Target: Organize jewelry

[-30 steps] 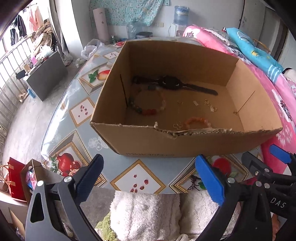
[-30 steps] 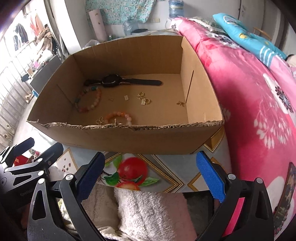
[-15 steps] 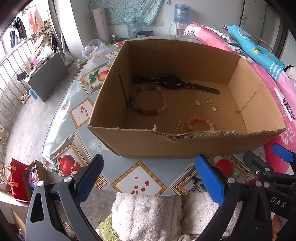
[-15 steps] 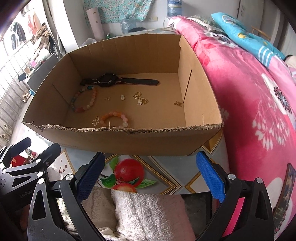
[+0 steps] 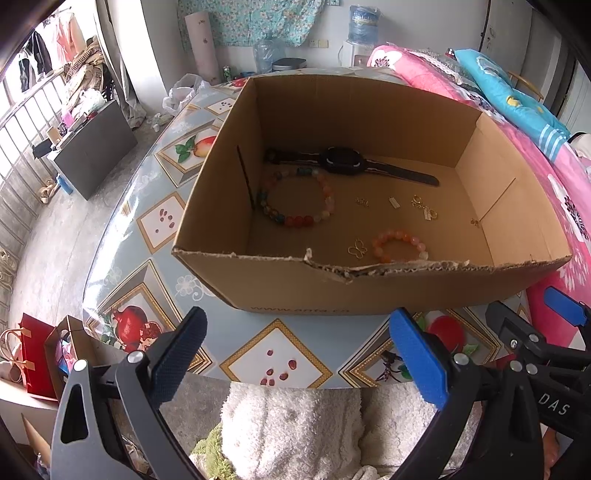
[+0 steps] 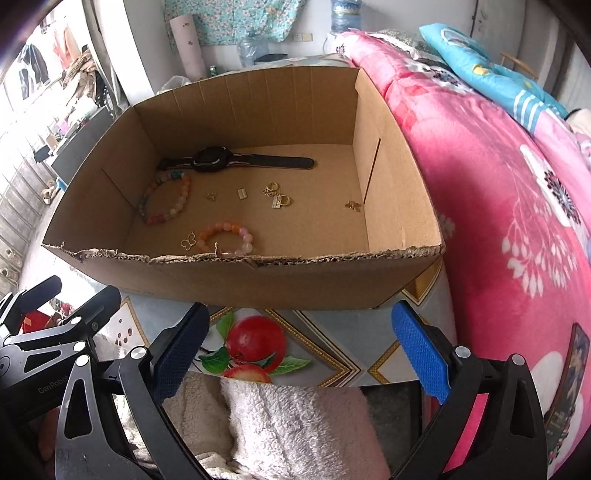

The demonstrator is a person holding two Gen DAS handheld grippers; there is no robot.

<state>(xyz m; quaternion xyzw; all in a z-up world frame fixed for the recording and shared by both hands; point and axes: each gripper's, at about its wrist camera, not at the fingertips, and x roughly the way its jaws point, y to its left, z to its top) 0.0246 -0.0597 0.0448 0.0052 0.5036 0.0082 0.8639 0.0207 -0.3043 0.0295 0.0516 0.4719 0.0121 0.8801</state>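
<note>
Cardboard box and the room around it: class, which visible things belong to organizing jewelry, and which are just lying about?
Belongs: cardboard box, black watch, multicoloured bead bracelet, orange bead bracelet, small gold charms.

Lying about: pink quilt, water bottle, red bag.

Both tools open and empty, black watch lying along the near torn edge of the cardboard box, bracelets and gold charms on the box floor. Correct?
One error: the black wristwatch lies along the far wall of the brown cardboard box, not the near torn edge; the right wrist view shows it. The rest holds: left tool and right tool open and empty.
</note>
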